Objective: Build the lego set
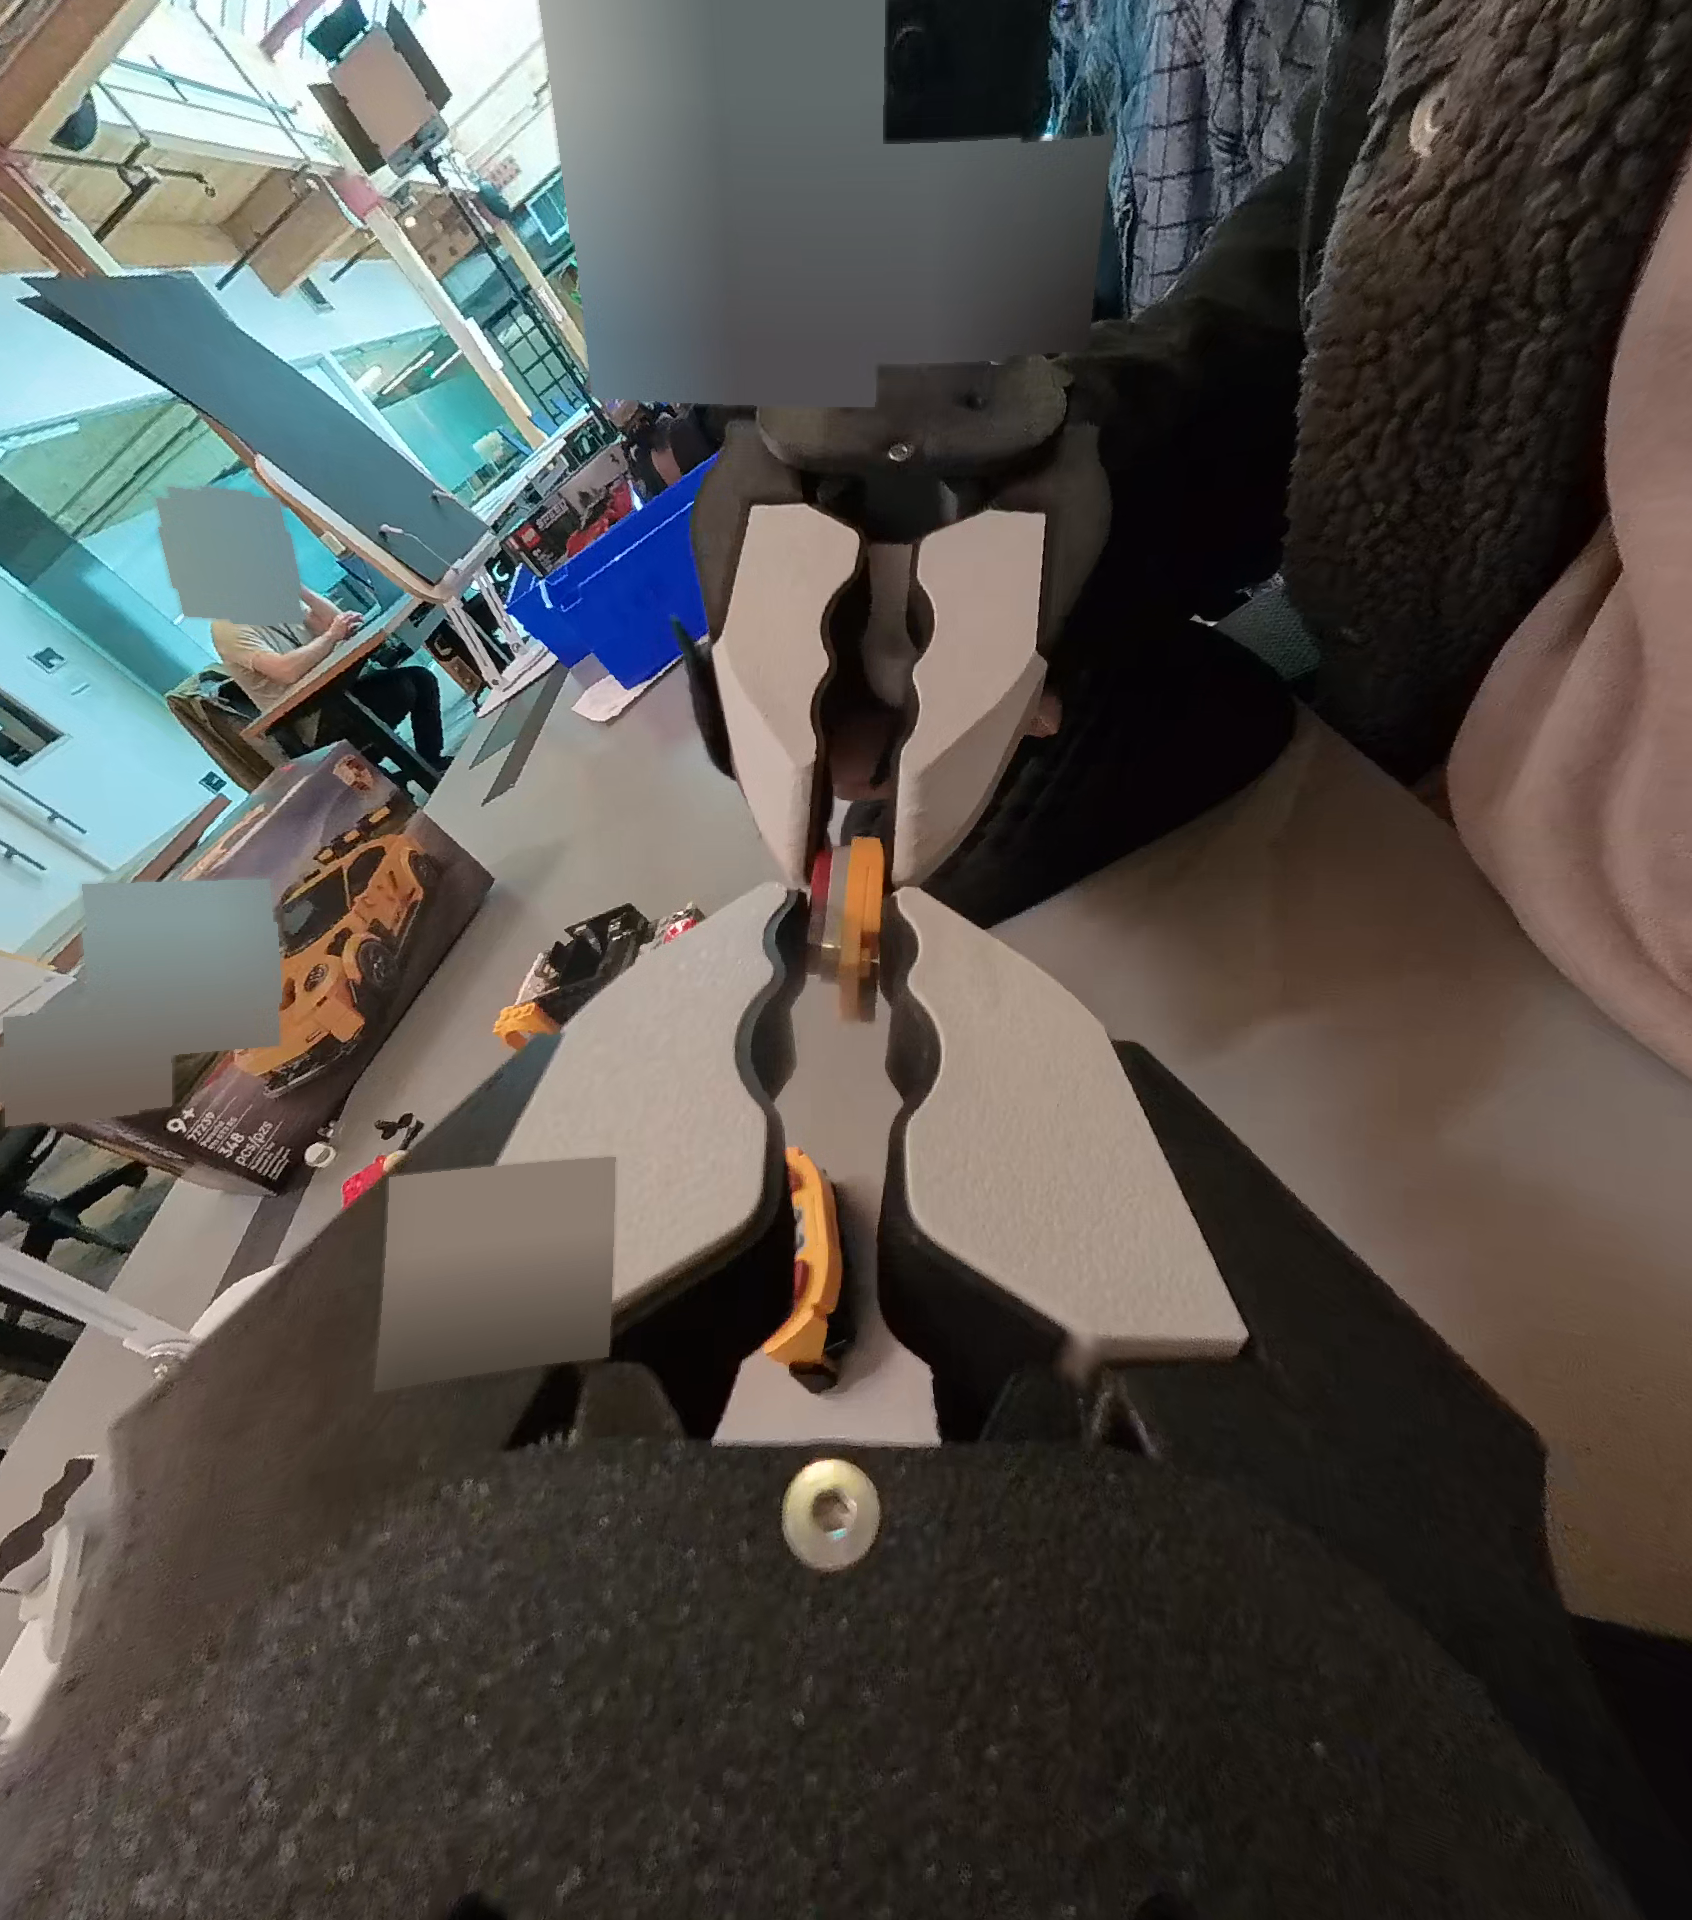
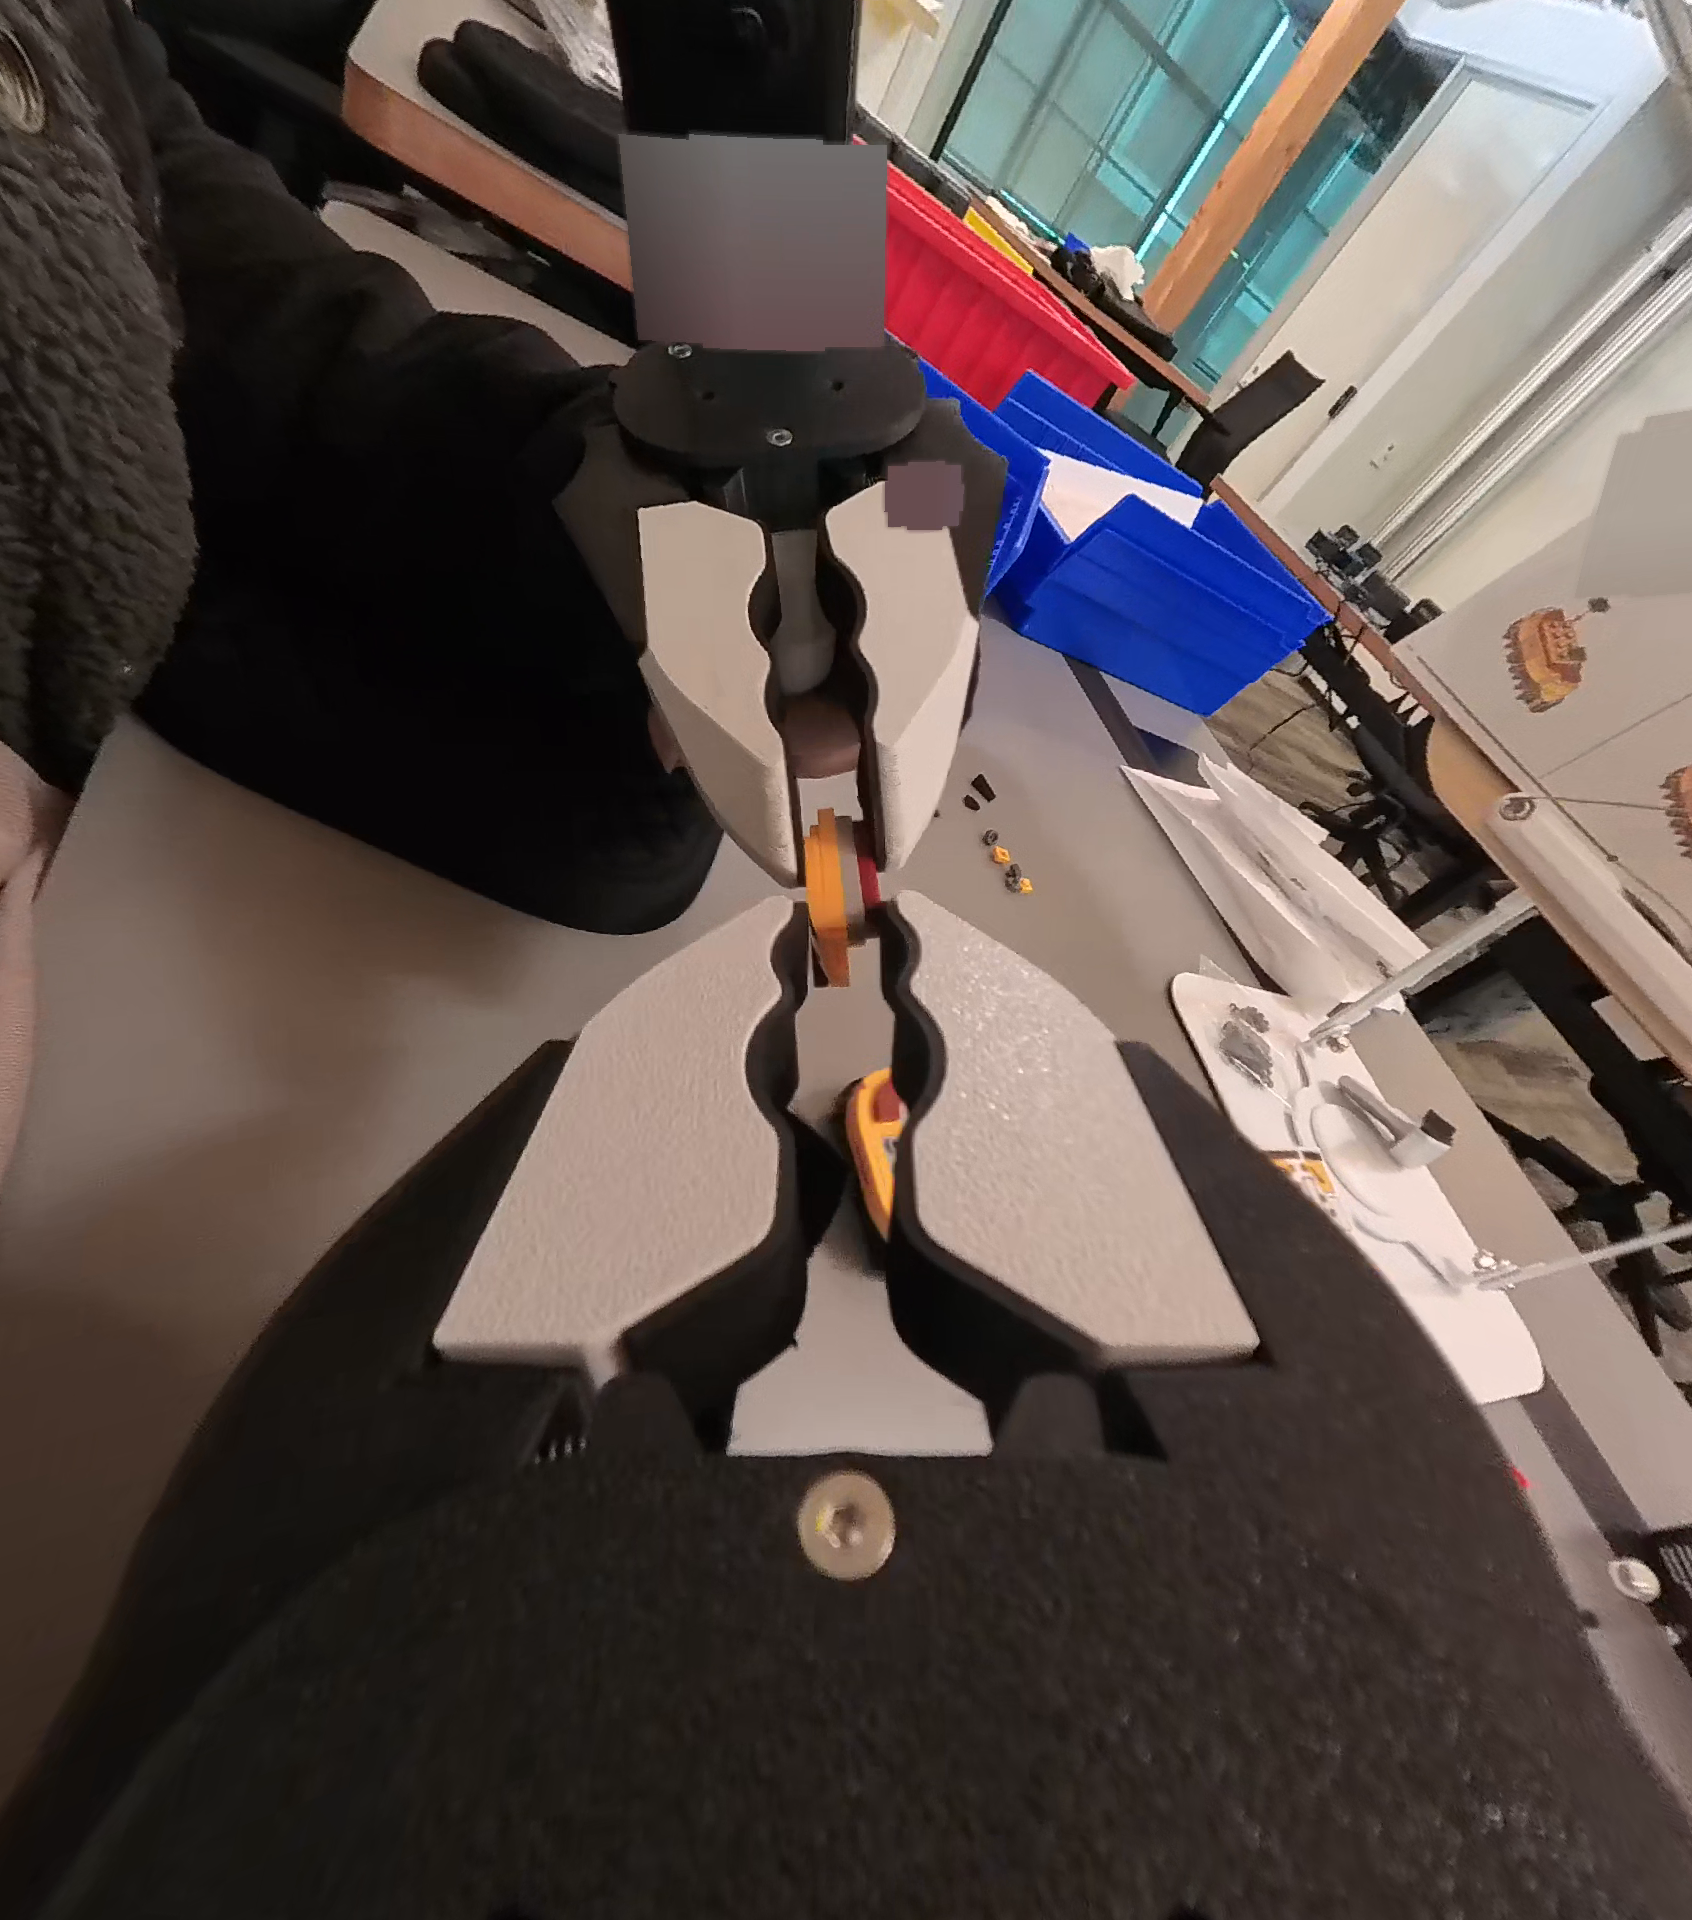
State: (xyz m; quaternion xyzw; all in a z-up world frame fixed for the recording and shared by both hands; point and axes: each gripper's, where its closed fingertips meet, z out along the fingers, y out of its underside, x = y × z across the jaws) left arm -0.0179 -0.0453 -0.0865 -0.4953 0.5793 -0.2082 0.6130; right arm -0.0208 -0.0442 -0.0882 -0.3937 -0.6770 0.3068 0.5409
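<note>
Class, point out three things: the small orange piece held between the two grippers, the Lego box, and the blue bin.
orange piece (image 1: 861, 914), left wrist view, on its orange side.
Lego box (image 1: 343, 966), left wrist view, on its pictured front.
blue bin (image 2: 1164, 603), right wrist view, on its side wall.

Blue bins (image 2: 1164, 592), red bin (image 2: 977, 281), seated person (image 1: 302, 644)

Orange lego piece (image 1: 861, 914) glossy plastic; table (image 1: 1185, 1018) smooth matt grey.
</note>
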